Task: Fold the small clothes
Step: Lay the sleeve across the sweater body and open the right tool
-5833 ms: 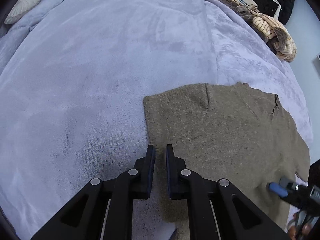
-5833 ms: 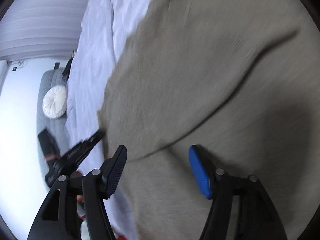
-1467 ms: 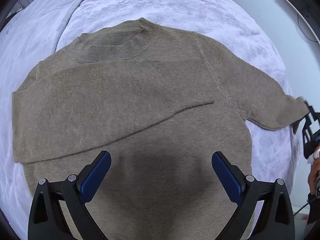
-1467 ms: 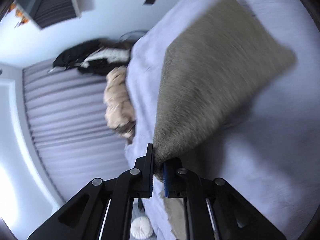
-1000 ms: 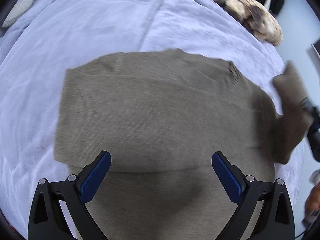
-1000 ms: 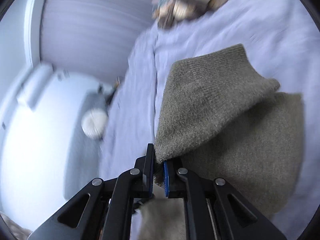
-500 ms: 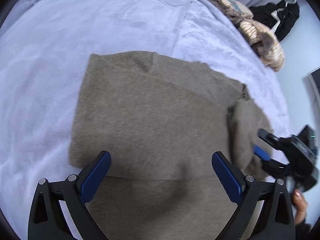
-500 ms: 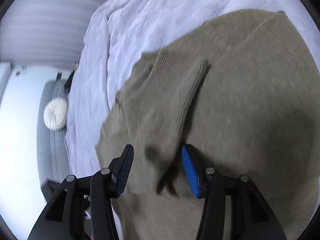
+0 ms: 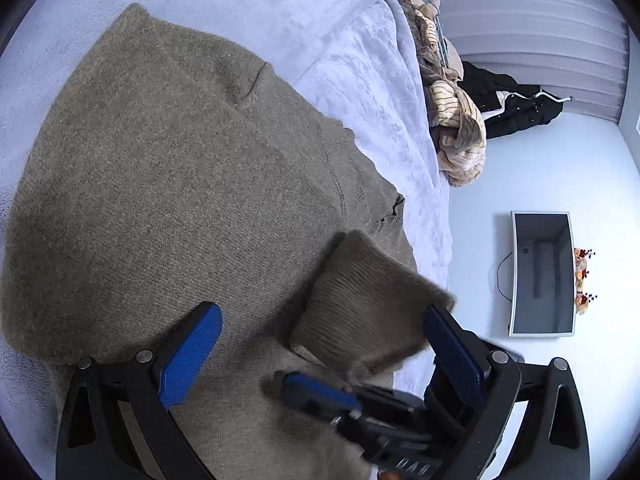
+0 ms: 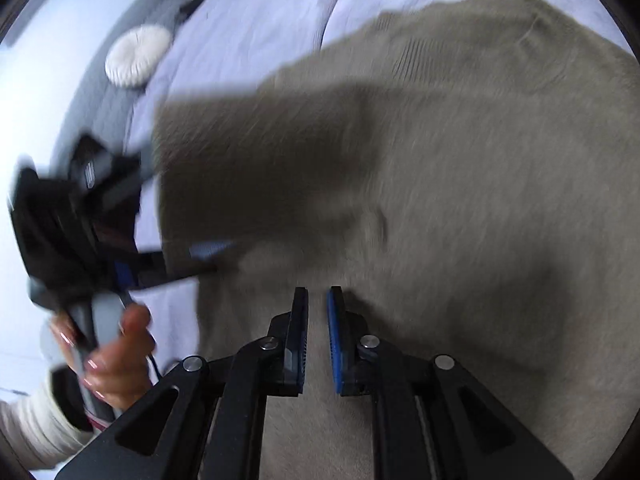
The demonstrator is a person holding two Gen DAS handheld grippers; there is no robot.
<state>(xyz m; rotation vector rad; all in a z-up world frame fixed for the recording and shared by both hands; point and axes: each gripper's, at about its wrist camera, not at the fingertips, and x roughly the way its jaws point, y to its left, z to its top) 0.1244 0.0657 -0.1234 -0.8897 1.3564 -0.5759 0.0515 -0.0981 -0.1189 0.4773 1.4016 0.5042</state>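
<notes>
1. A taupe knit sweater (image 9: 168,184) is lying spread on the lavender bed (image 9: 280,8), reaching close to the bed's right edge, beyond which the pale floor (image 9: 540,184) is showing.

2. The step in hand appears to be the sleeve fold: the ribbed cuff (image 9: 360,300) is sitting raised over the sweater's body near the bed's right edge, not yet lying flat.

3. The left gripper (image 9: 320,356) is hovering over the sweater with its jaws spread wide and holding nothing; the cuff is rising between its blue pads (image 9: 188,352).

4. The right gripper (image 10: 317,336) is showing its jaws drawn narrow, almost together, low over the knit. In the left wrist view its tip (image 9: 316,390) is reaching in just beneath the cuff. Whether fabric is pinched between its jaws, I cannot tell: the right wrist view is blurred and the narrow gap looks empty.

5. In the right wrist view the person's hand (image 10: 116,356) is gripping the left tool's handle off the bed's edge, and a dark fold of sweater is looking lifted and smeared by motion.

6. The next move is probably calling for the cuff to be laid flat across the body, with the sleeve edge squared to the side seam.

7. After that, the hem end is likely needing a grasp by both grippers for the fold up toward the collar (image 9: 348,176).

8. A heap of other clothes (image 9: 448,120) is waiting at the bed's far right corner.
</notes>
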